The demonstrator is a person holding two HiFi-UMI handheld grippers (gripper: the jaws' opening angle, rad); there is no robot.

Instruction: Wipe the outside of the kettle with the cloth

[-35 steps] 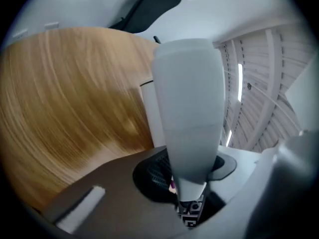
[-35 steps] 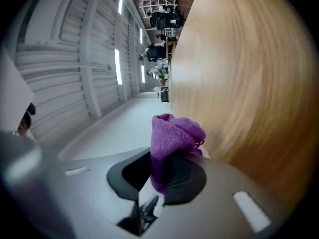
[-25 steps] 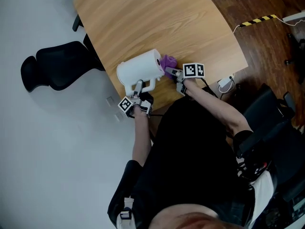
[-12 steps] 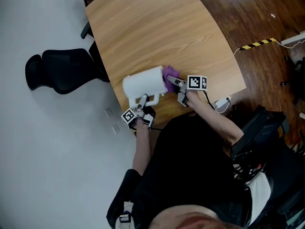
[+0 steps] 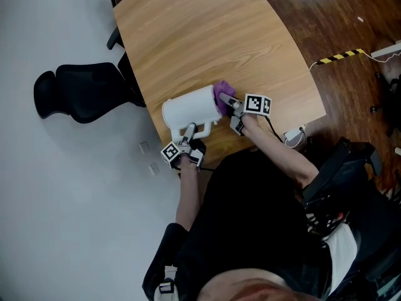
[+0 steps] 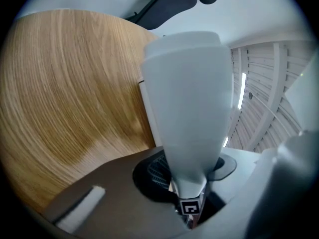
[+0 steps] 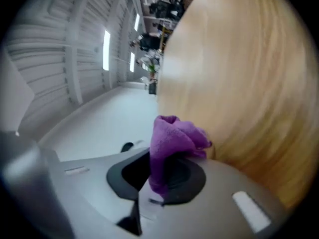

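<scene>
A white kettle [image 5: 188, 108] lies tipped on its side near the front edge of the wooden table [image 5: 207, 36]. My left gripper [image 5: 188, 133] is shut on the kettle's handle [image 6: 192, 133], which fills the space between its jaws in the left gripper view. A purple cloth [image 5: 223, 96] is bunched against the kettle's right end. My right gripper [image 5: 230, 105] is shut on the cloth [image 7: 172, 143], with the kettle's white wall [image 7: 94, 133] beside it.
A black office chair [image 5: 88, 93] stands left of the table over the pale floor. A white plug and cable [image 5: 293, 133] lie by the table's right edge. Yellow-black tape [image 5: 341, 56] marks the dark wood floor. The table's far part is bare.
The cloth and my right gripper have moved a little up along the kettle's right end. The kettle and left gripper hold the same pose; the view itself shifted after the earliest frame.
</scene>
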